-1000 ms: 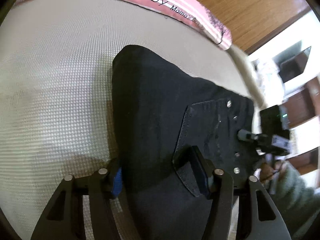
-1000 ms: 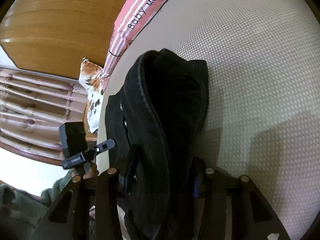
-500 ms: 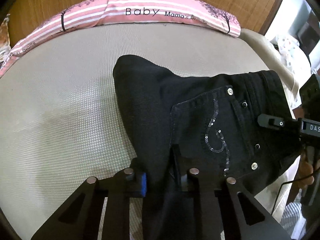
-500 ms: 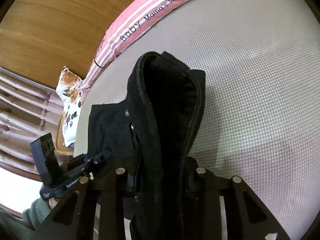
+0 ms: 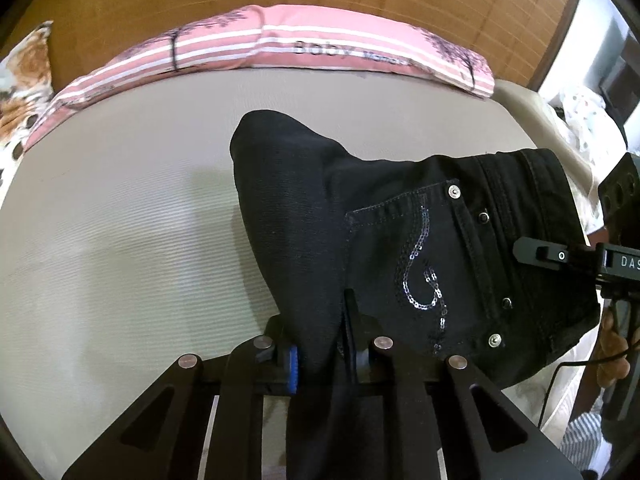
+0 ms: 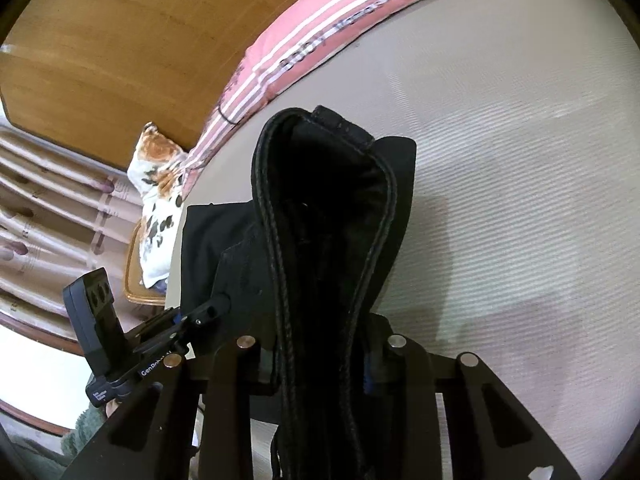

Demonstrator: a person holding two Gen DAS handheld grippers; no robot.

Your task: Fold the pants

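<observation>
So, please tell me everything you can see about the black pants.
The black pants look like denim, with a back pocket carrying a sequin swirl and metal rivets. They lie partly bunched on the beige bed. The left hand-held gripper pinches a fold beside the pocket; the right hand-held gripper, its jaws closing, clamps the thick stitched waistband, raised off the bed.

pants (image 5: 304,240) run off the bottom edge in both wrist views, legs unseen; fabric hides the left gripper (image 5: 324,354) finger pads; same on the right gripper (image 6: 320,364); pillow (image 5: 320,50) lettering blurred, only partly legible; a hand (image 5: 612,356) mostly cut off
</observation>
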